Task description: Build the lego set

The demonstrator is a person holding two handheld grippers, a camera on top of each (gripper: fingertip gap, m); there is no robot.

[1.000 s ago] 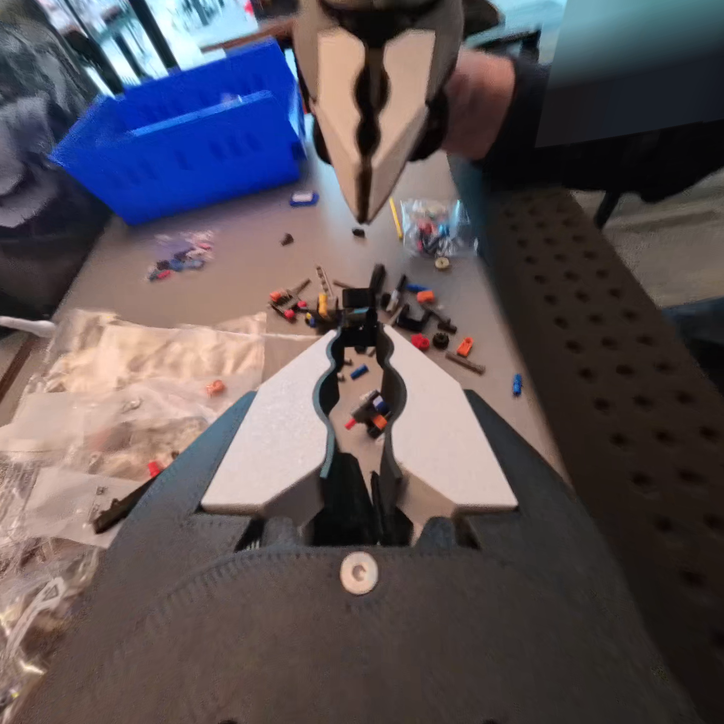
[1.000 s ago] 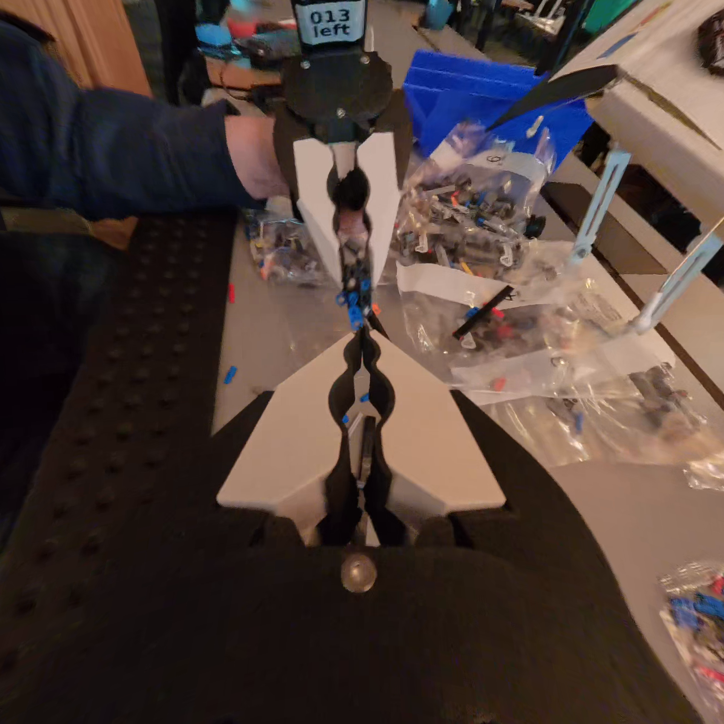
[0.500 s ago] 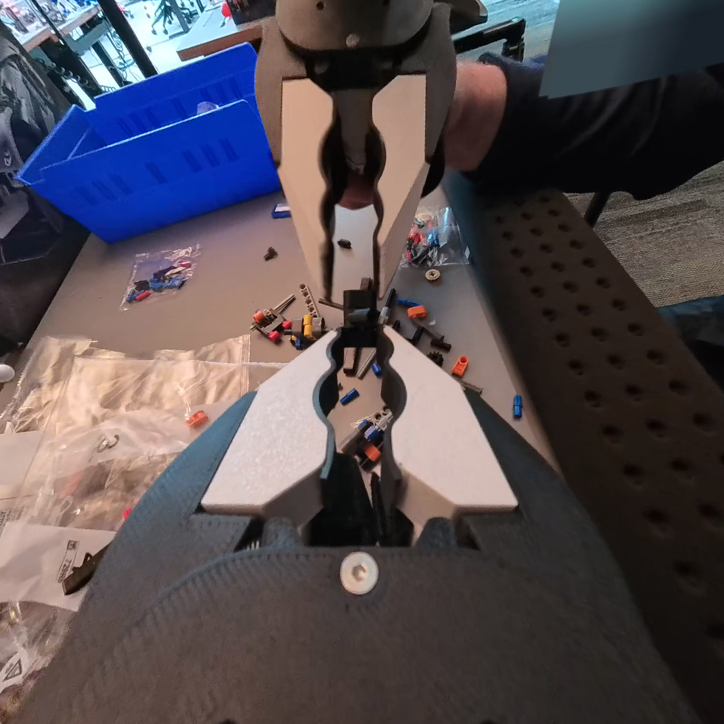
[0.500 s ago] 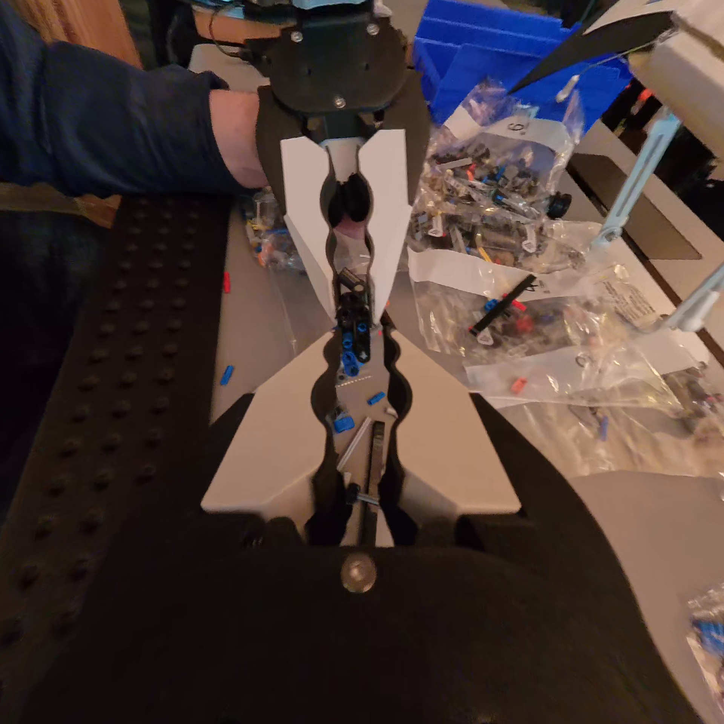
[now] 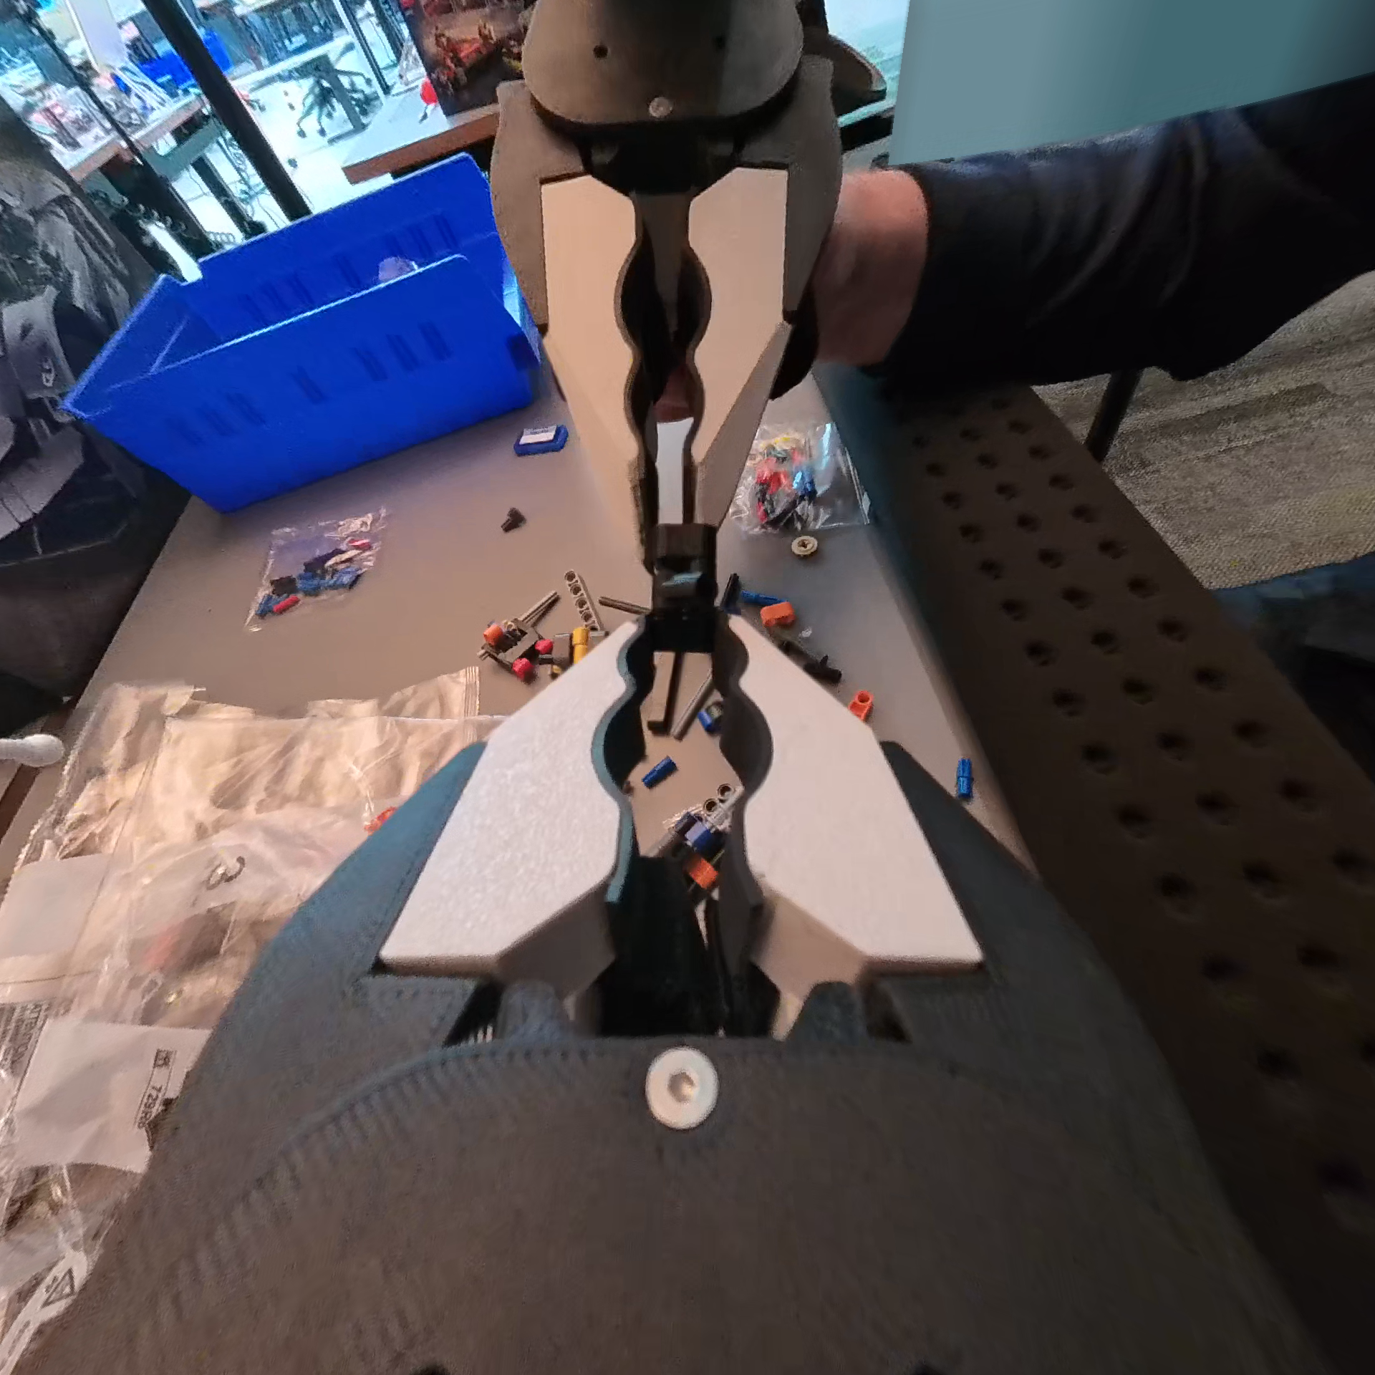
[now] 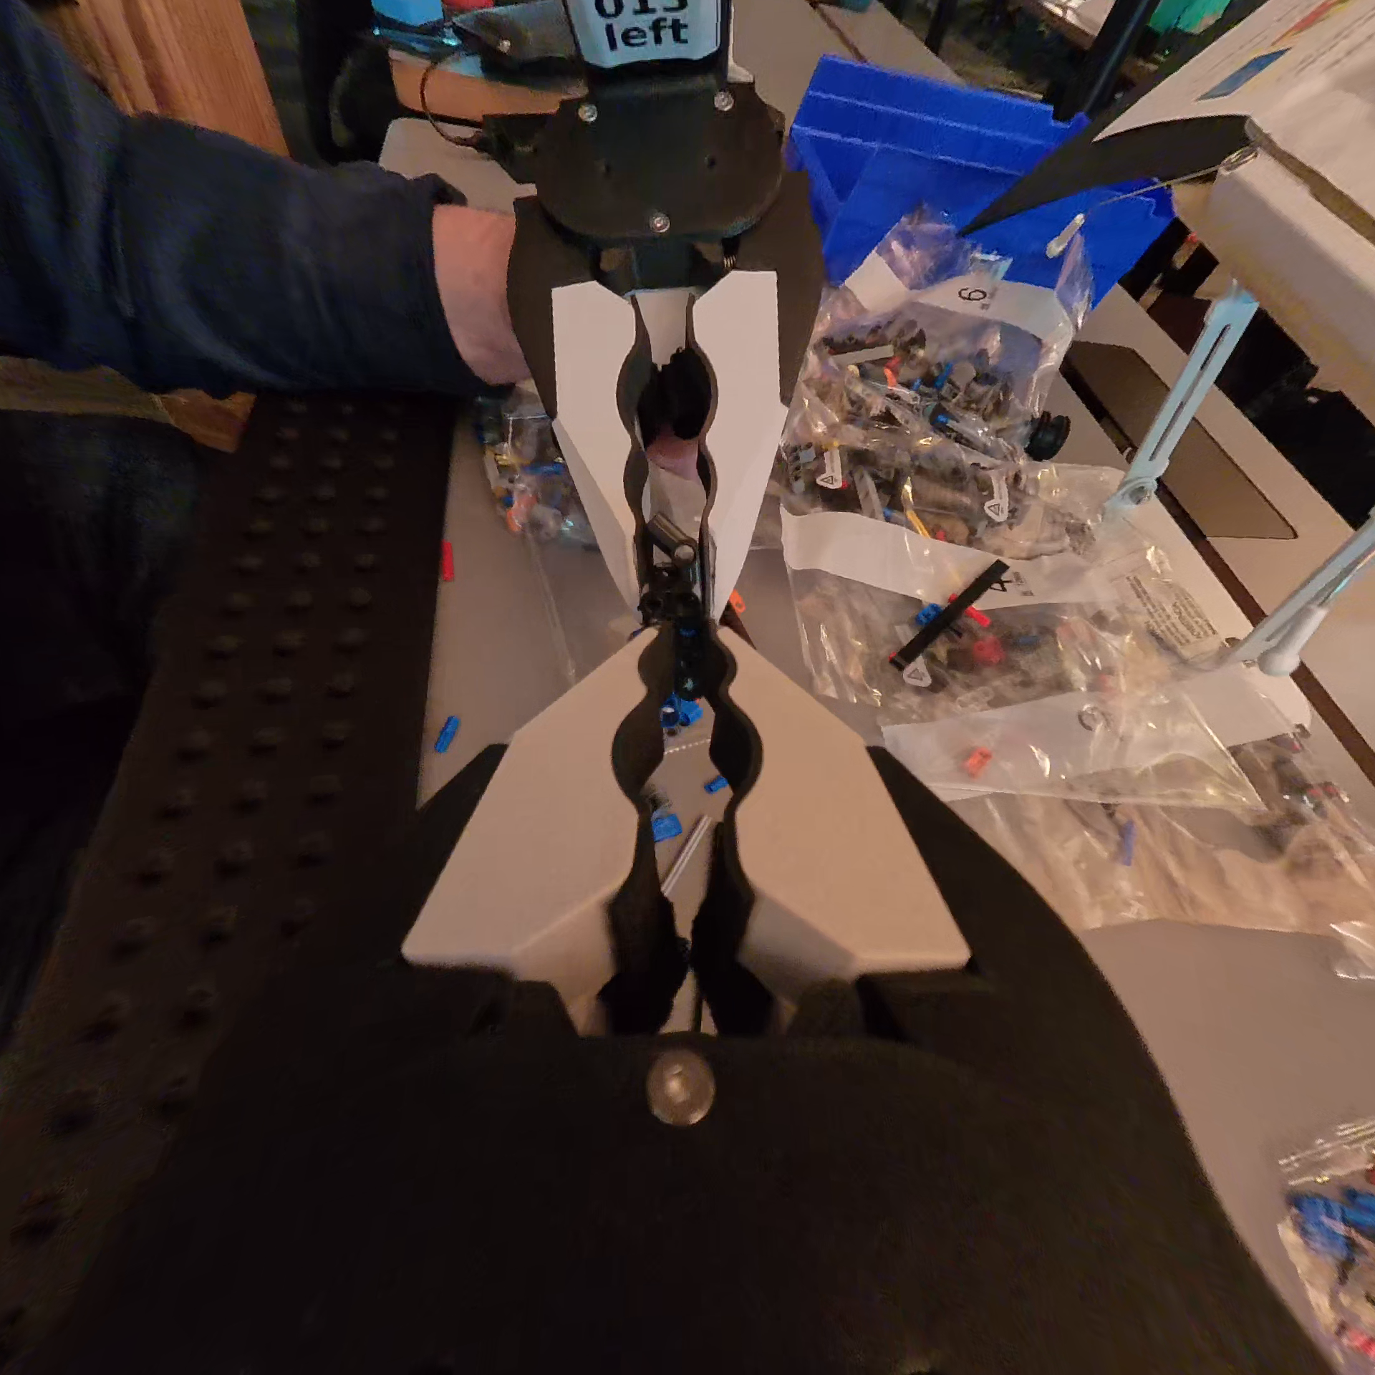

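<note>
A small black lego assembly (image 5: 681, 595) with blue pins is held in the air between both grippers, above the grey table (image 5: 417, 580). My left gripper (image 5: 681, 632) is shut on its near end. My right gripper (image 5: 673, 524) comes from the far side, tip to tip with the left, and is closed on the other end. In the right wrist view, my right gripper (image 6: 683, 640) pinches the assembly (image 6: 673, 595), and the left gripper (image 6: 673, 588) faces it from above. Loose lego pieces (image 5: 536, 647) lie on the table underneath.
A blue bin (image 5: 312, 372) stands at the back left. Clear bags of parts (image 6: 937, 417) and flat empty bags (image 5: 223, 781) lie on the table. A small bag of pieces (image 5: 796, 476) is near the dark perforated mat (image 5: 1116, 707). A white box (image 6: 1295, 186) is nearby.
My right gripper moved in toward the left one, opened around the far end of the black assembly, then narrowed onto it. The left gripper kept hold of the assembly.
</note>
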